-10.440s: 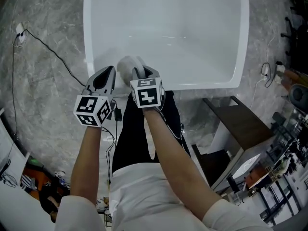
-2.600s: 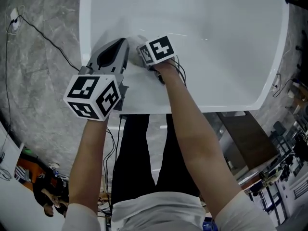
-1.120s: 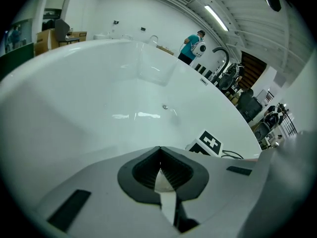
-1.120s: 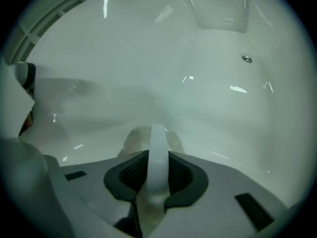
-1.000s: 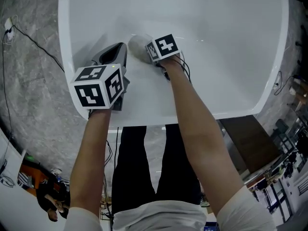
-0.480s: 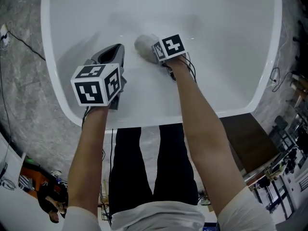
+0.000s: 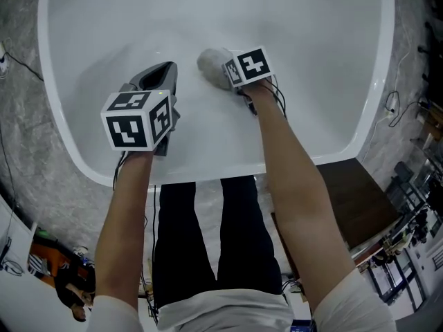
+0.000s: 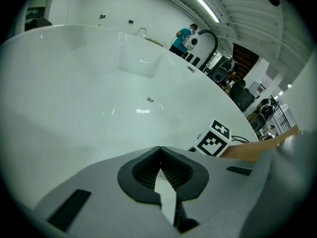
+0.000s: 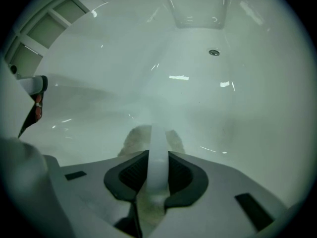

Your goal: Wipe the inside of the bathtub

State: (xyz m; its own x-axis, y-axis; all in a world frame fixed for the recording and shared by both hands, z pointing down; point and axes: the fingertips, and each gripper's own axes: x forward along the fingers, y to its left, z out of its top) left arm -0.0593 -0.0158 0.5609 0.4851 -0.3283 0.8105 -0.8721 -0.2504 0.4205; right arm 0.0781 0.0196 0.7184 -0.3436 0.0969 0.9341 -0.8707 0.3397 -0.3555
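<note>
Bathtub stretches lengthwise away from the person, drain well ahead of the cloth, which the right gripper clamps against its near slope, while the left gripper, jaws together and empty, hovers just beside it to the left.

A lab-like hall: a freestanding bathtub on marble floor, loose cables, ceiling strip lights, equipment racks.
</note>
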